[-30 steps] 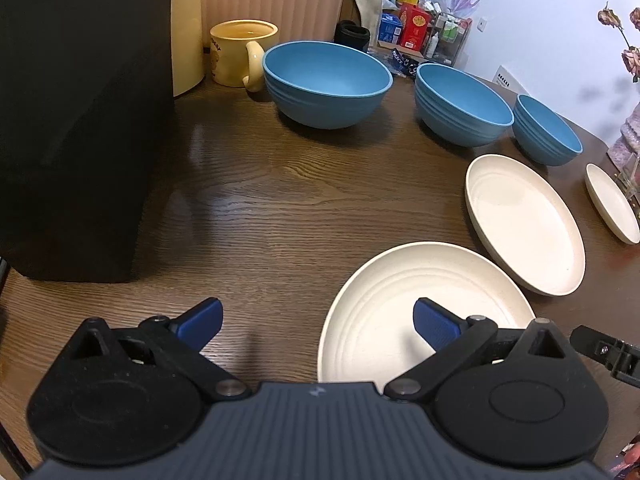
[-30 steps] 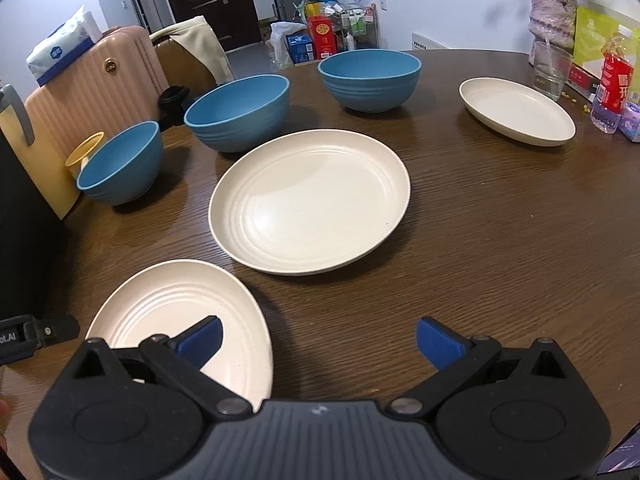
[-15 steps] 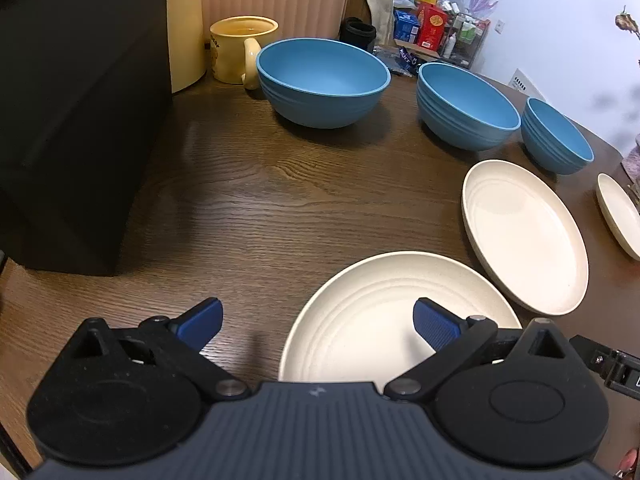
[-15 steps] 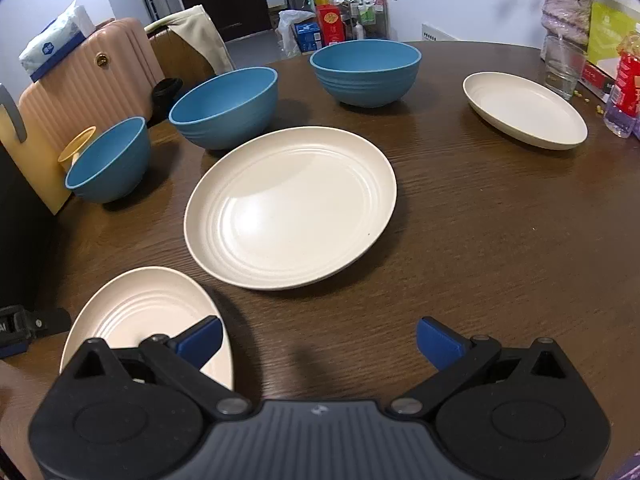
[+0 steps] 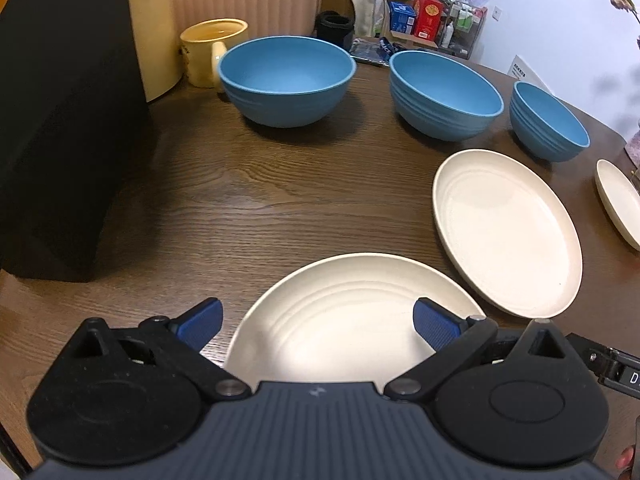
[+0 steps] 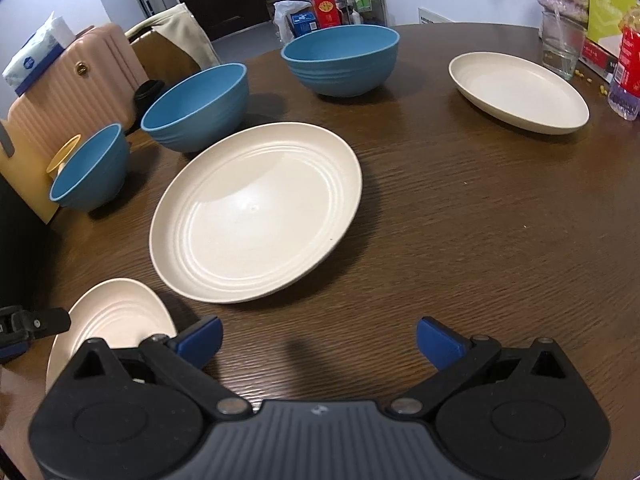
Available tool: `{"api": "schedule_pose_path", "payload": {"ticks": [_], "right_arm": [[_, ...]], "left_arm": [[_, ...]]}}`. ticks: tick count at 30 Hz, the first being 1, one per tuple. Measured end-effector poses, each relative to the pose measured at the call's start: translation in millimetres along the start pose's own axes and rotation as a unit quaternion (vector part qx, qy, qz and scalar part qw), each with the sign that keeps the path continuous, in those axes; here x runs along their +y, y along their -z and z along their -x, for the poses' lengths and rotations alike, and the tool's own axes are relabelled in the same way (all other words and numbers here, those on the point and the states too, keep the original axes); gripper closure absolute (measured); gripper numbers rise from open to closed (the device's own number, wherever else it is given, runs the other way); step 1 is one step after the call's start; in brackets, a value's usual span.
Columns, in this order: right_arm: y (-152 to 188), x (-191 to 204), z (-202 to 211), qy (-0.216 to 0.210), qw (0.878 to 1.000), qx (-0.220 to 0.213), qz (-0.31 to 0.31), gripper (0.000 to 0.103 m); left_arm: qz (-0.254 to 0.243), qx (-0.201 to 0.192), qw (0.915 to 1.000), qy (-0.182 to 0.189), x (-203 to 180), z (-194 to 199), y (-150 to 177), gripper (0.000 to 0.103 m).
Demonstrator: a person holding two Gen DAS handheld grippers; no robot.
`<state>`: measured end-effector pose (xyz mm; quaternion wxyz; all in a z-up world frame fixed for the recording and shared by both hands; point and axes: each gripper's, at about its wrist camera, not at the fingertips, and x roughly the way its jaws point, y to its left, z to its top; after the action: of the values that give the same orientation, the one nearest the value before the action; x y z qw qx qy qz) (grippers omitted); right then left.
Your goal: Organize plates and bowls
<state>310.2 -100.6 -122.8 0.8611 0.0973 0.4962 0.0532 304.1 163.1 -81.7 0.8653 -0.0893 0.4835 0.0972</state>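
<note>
Three cream plates and three blue bowls lie on the brown wooden table (image 5: 240, 208). In the left wrist view the near plate (image 5: 340, 320) sits under my open left gripper (image 5: 318, 320), whose blue fingers straddle its near rim. The large plate (image 5: 504, 228) lies to its right, and a third plate (image 5: 616, 204) shows at the right edge. Behind stand the big bowl (image 5: 286, 80), the middle bowl (image 5: 444, 94) and the small bowl (image 5: 548, 124). In the right wrist view my right gripper (image 6: 318, 342) is open over bare wood, in front of the large plate (image 6: 256, 212); the near plate (image 6: 116, 320) is at its left.
A black box (image 5: 60, 120) stands on the table's left side, with a yellow mug (image 5: 212, 50) behind the big bowl. A pink suitcase (image 6: 68, 96) stands off the table. A glass (image 6: 562, 46) and a red-labelled bottle (image 6: 626, 76) stand near the far plate (image 6: 520, 92).
My left gripper has swung right and come over the near plate, now centred between its fingers. The right gripper has drifted right and back; the plates appear further left in its view.
</note>
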Motion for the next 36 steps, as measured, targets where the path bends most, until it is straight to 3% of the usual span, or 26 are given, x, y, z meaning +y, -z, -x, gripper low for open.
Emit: {"api": "schedule_pose_path", "payload": {"ticks": [22,36], "right_arm": [[-3,-23,-4,-0.001,1.0,0.004,-0.025,0.0],[-26,-24,-11,0.003,1.0,0.003,-0.009,0.0]], "left_arm": [[-0.031,0.0,0.9995,0.002,-24,-1,-4,0.0],[-0.053,-0.007,0.9985,0.015,-45,-3,-26,0.0]]}}
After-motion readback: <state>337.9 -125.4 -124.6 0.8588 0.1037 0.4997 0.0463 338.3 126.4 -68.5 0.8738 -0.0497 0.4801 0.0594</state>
